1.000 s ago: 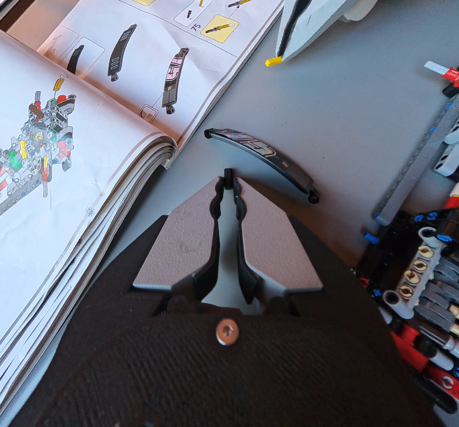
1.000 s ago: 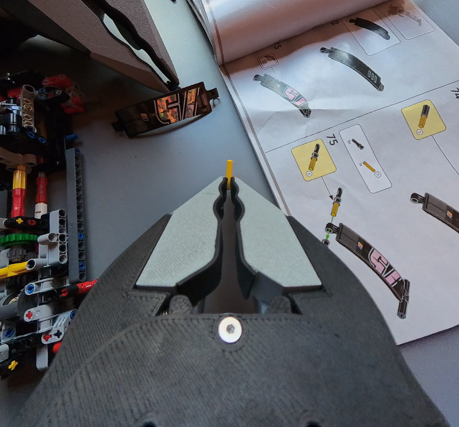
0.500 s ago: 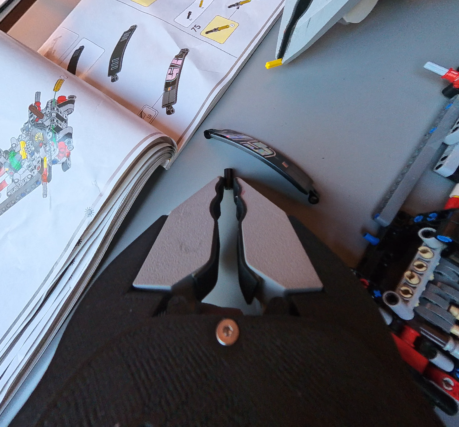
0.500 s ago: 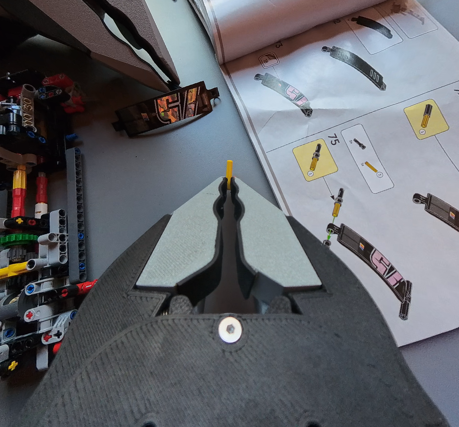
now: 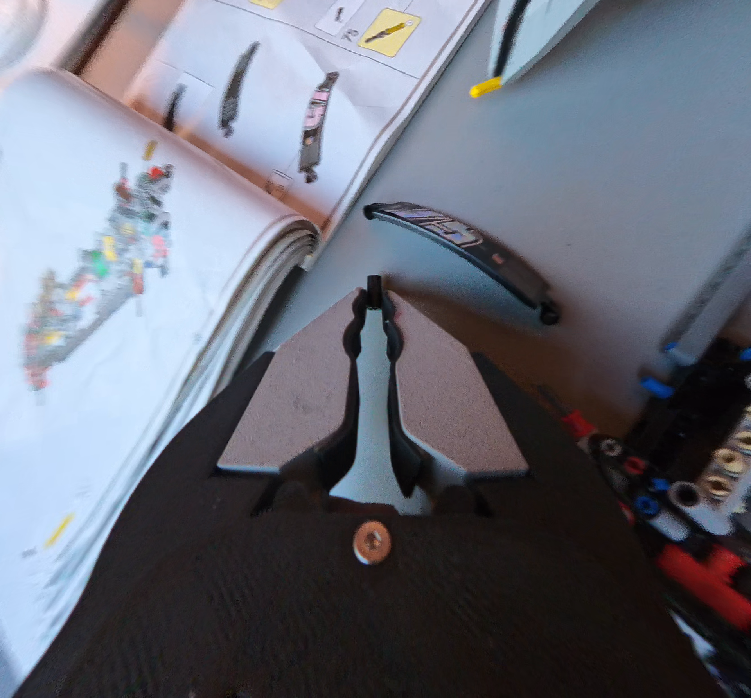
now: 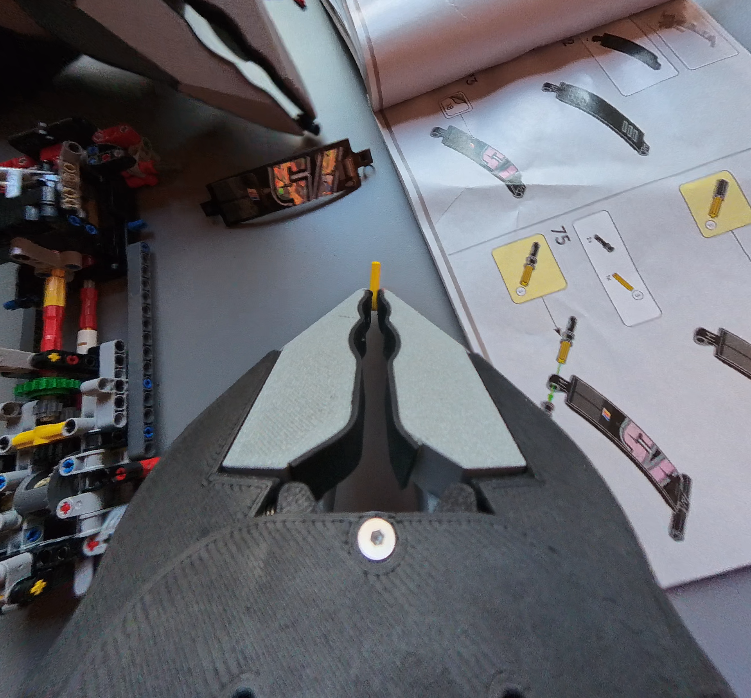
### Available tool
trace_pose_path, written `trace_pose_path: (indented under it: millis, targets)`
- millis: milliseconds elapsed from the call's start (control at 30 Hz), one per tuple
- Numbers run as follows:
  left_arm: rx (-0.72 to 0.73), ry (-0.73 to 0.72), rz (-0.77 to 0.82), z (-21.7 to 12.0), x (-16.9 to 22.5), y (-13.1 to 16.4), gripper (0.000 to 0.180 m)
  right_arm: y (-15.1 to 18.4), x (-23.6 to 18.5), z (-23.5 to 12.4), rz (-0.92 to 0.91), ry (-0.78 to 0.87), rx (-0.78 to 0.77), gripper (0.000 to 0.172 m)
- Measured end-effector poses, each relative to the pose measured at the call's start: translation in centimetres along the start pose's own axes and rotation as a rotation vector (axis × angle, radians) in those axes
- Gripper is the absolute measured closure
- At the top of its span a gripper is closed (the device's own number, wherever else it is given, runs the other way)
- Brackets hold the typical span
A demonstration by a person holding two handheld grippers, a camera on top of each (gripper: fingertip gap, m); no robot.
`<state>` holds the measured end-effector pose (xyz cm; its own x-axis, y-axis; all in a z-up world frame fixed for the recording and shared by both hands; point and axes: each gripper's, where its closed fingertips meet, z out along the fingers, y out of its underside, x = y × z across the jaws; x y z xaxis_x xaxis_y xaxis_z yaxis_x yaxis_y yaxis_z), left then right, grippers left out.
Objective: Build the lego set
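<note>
Grey table (image 6: 244, 292) is holding an open booklet (image 6: 569, 191) showing printed diagrams and numbers.
Left gripper (image 5: 374, 300) is clamping a black pin (image 5: 374, 286); right gripper (image 6: 374, 296) is clamping a yellow axle (image 6: 375, 278).

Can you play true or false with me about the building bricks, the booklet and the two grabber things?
1. The right hand-held gripper pinches a yellow stick. True.
2. The left hand-held gripper pinches a red wheel. False: it pinches a small black pin.
3. The instruction booklet is closed. False: it lies open.
4. A curved black panel lies on the grey table beside the booklet. True.
5. The half-built brick model sits on the booklet. False: it sits on the table.
</note>
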<state>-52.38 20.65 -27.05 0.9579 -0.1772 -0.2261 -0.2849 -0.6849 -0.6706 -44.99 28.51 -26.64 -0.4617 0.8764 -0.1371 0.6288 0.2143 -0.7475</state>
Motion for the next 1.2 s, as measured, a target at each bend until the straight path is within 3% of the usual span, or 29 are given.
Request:
trace_pose_path:
  millis: [167,333,500,767,967,1200]
  targets:
    - [0.103,-0.070,0.302,-1.6,1.7,-2.5,0.176,-1.6,-3.7,-0.2,0.014,-0.205,0.062,0.172]
    - [0.106,-0.038,0.476,-1.3,5.0,-2.9,0.176,-1.0,-5.3,0.4,-0.038,-0.238,-0.008,0.172]
    - [0.092,-0.030,0.464,-1.2,5.0,-2.7,0.176,0.1,-5.7,1.3,-0.116,-0.189,-0.086,0.172]
    - [0.080,-0.047,0.427,-1.0,4.2,-2.4,0.176,0.2,-8.9,1.9,-0.211,-0.282,-0.113,0.162]
    - [0.098,-0.021,0.388,-1.1,4.3,-2.7,0.176,-0.6,-10.6,1.9,-0.202,-0.327,-0.095,0.136]
    - [0.081,0.002,0.377,-0.7,4.5,-2.3,0.176,-0.2,-9.6,3.3,-0.280,-0.182,-0.148,0.133]
